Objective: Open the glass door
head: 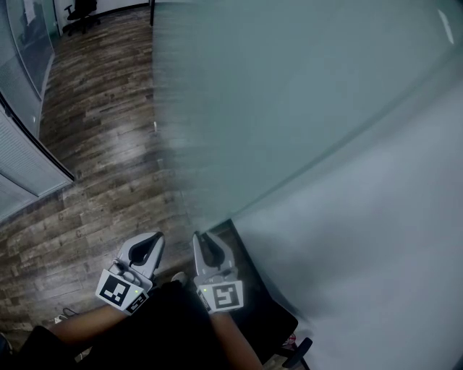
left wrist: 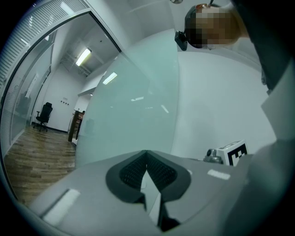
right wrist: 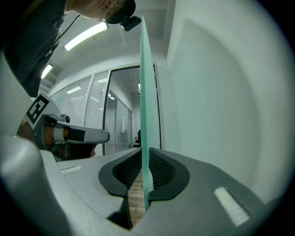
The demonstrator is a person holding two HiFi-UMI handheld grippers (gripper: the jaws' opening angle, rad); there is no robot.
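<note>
The frosted glass door (head: 289,108) stands ajar and fills the upper right of the head view. My right gripper (head: 200,238) is shut on its free edge low down. In the right gripper view that edge (right wrist: 144,92) runs upright as a thin green line between the two black pads (right wrist: 162,169), which close on it at the right gripper (right wrist: 145,162). My left gripper (head: 155,238) hangs just left of the door's edge, apart from it. In its own view the left gripper (left wrist: 147,167) is shut on nothing, with the door (left wrist: 133,115) ahead.
A white wall (head: 376,253) runs close behind the door on the right. Dark wood flooring (head: 101,144) stretches to the left. Glass partitions with blinds (head: 22,173) line the far left, and an office chair (head: 79,13) stands at the far end.
</note>
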